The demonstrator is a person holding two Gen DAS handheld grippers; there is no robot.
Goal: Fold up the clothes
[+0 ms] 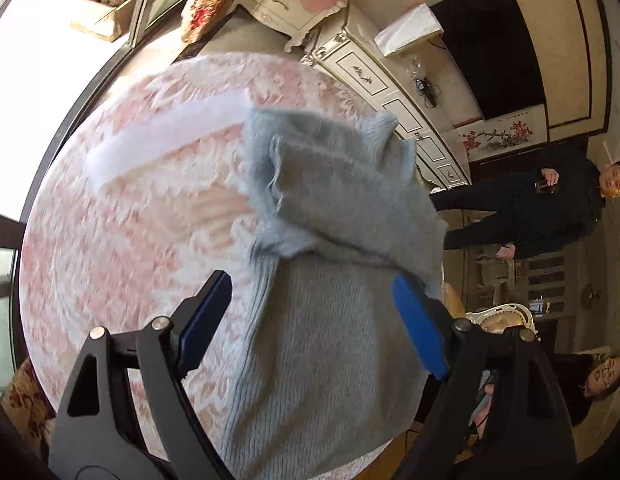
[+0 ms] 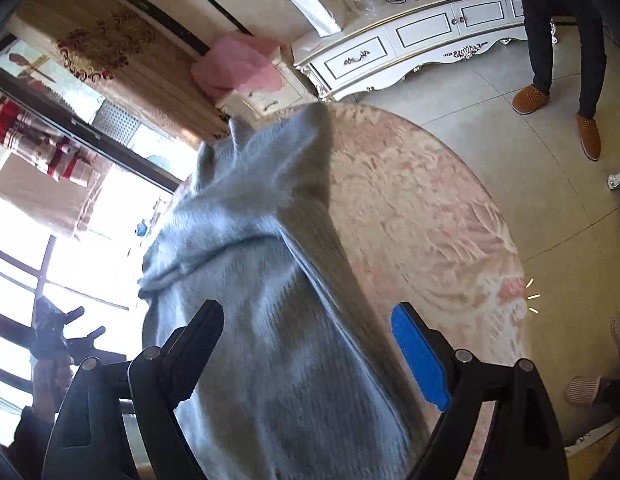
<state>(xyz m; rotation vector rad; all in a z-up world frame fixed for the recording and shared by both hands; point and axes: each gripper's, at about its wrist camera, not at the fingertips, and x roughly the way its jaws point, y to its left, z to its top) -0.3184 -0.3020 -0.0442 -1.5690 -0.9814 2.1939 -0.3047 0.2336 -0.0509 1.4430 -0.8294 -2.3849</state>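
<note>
No readable labels or brand on the garment; cabinet door markings too small to read. Grey-blue knit sweater (image 1: pixel 321 320) lies on the round table's pink-and-white patterned cloth (image 1: pixel 130 240), at the edge nearest the cameras, ribbed body, fuzzy upper part folded over itself. Long axis runs away from both cameras toward the white cabinet (image 2: pixel 421 36). Left gripper (image 1: pixel 310 320) released, jaws wide above the sweater; right gripper (image 2: pixel 306 344) also released, nothing pinched.

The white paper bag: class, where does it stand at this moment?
The white paper bag stands on top of the white cabinet, at its left end in the right wrist view, beside the pink cloth, beyond the round table.
</note>
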